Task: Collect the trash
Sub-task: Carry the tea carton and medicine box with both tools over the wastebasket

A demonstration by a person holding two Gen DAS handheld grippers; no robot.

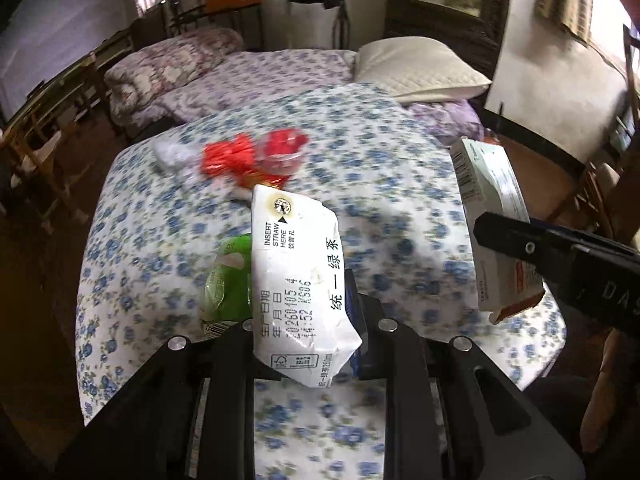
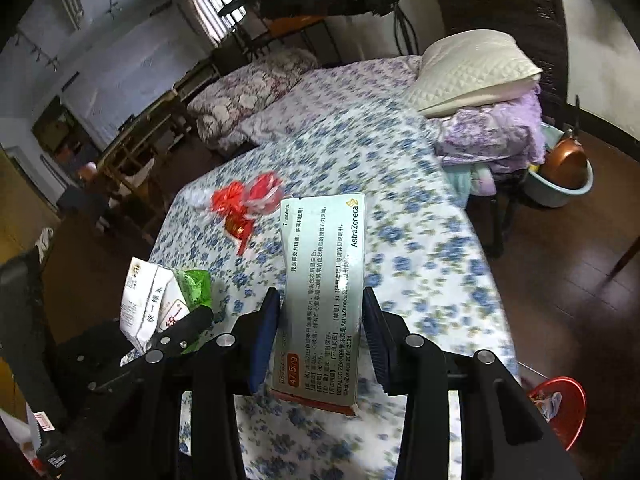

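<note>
left hand-held gripper is pinching a flattened white drink carton with green sides (the straw hole faces up), held above the near part of the floral tabletop. right hand-held gripper is clamped on a pale medicine box with an orange end, also held above the tabletop, on the side away from the carton. beyond the carton, toward the tabletop's far end, lies a heap of red wrappers with a crumpled clear bit beside it. past the tabletop's far edge stands a bed with a white pillow. off the tabletop's near right corner, a red bin sits on the floor.
</note>
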